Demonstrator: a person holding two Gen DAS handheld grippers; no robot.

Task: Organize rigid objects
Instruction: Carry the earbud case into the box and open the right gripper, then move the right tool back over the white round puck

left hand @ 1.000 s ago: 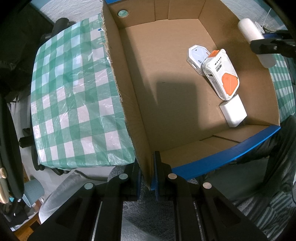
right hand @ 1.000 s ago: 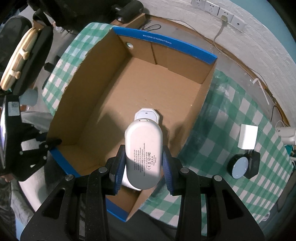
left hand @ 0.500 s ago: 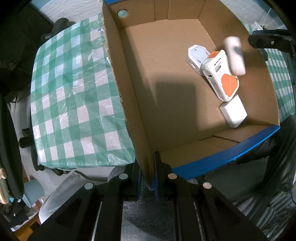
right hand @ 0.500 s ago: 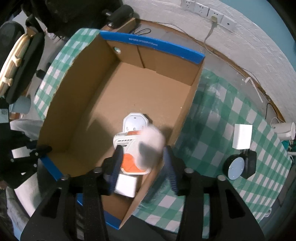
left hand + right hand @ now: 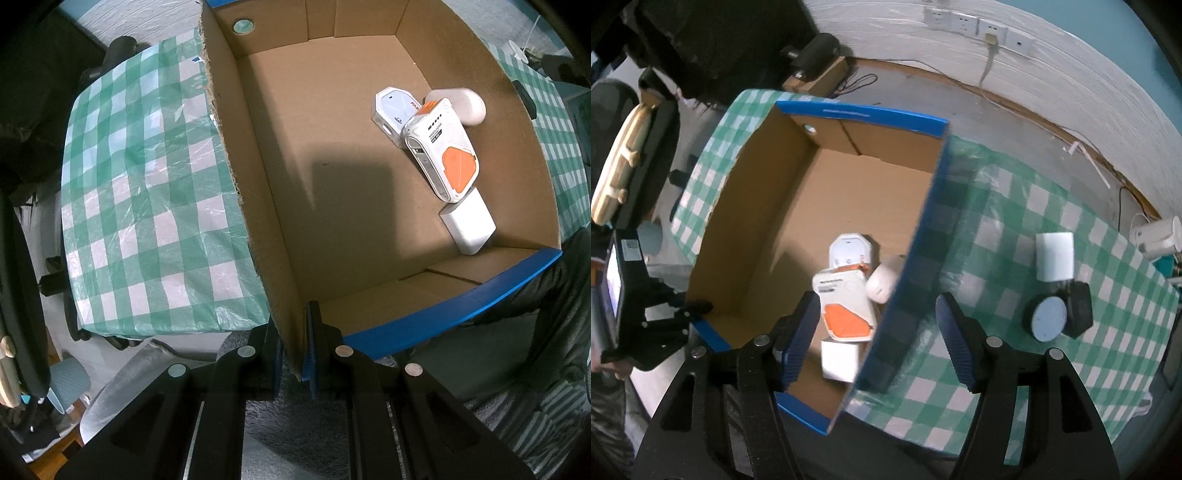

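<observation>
At the near corner of the cardboard box [image 5: 258, 221], left gripper [image 5: 293, 354] pointed straight down, jaws clamped narrow on the box's side wall where it meets the blue-taped rim. Above the box's right wall, right gripper [image 5: 875, 332] tilted steeply downward, jaws opening, nothing between the pads but the blue-edged wall far below them. On the far blue rim, a line of white print, too blurred to read; small dark lettering on the orange-and-white device [image 5: 441, 147], also unreadable. Inside the box, against the right wall: a white faceted adapter [image 5: 391, 107] farthest in, the orange-and-white device lying partly over it, a white rounded power bank [image 5: 460, 105] wedged between these and the wall, and a white block-shaped charger [image 5: 469, 225] nearest the taped front edge, touching the device's end. Rest of the box floor bare cardboard. Outside, on the table [image 5: 1015, 221] with its green checked cloth: a white cylinder [image 5: 1054, 256], and just beside it a black round speaker [image 5: 1047, 319] with a pale blue face, leaning against a black block [image 5: 1080, 310].
</observation>
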